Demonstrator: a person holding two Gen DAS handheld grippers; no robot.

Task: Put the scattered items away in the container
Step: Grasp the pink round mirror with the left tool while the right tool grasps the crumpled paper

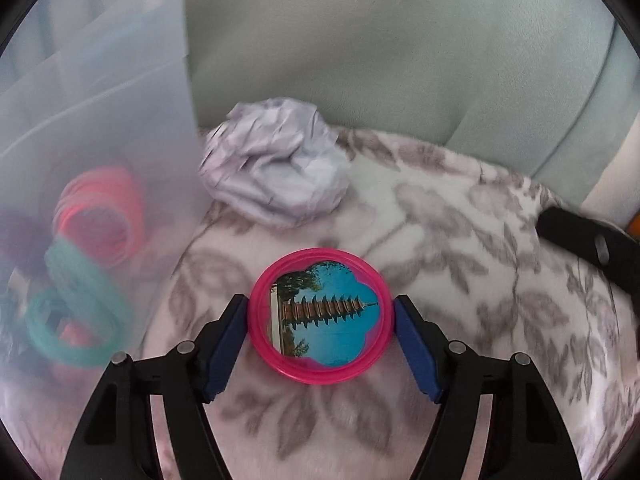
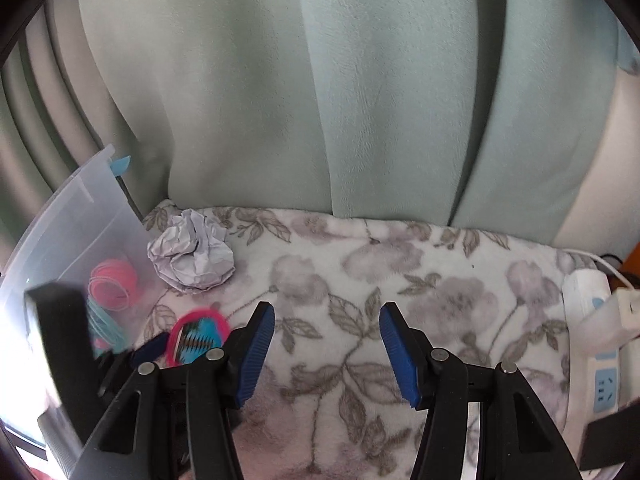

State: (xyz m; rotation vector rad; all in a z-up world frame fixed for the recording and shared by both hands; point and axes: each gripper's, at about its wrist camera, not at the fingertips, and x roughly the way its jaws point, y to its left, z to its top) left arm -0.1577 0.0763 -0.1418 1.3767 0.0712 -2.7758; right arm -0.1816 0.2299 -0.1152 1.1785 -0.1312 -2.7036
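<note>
Straddling the pink round mirror (image 1: 319, 321), the left claw (image 1: 320, 344) stands wide, pads just clear of its rim on the floral blanket (image 1: 460, 240); the container (image 1: 92, 160) lies left, while the right claw (image 2: 327, 354) hangs open and empty.

Behind where I'm working hangs a pale green curtain (image 2: 360, 100) in soft folds, and underneath there's a fuzzy floral blanket (image 2: 400, 280) (grey flowers on white), with a white power strip (image 2: 596, 344) at its right edge.
</note>
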